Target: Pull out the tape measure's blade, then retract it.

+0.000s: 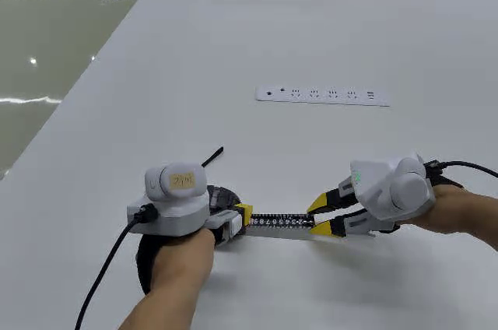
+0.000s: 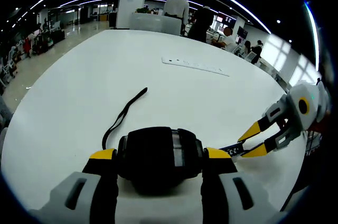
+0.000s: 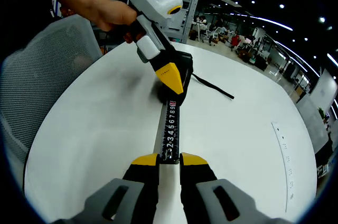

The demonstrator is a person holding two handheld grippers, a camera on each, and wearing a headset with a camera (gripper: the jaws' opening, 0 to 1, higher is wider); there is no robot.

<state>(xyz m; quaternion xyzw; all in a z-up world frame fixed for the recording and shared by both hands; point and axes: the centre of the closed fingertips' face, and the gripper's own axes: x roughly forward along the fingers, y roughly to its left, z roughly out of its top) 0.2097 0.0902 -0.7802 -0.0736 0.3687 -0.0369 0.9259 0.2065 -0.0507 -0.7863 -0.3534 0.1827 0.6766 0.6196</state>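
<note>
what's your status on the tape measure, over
Left gripper shut on tape measure case. Right gripper shut on blade near its tip, short length out. Power strip far off, nothing in the way.

Head view overhead, near; gripper views low, opposed (both share blade (image 3: 170, 134)).

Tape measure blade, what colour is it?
The blade is black with white numbers, seen best in the right gripper view.
</note>
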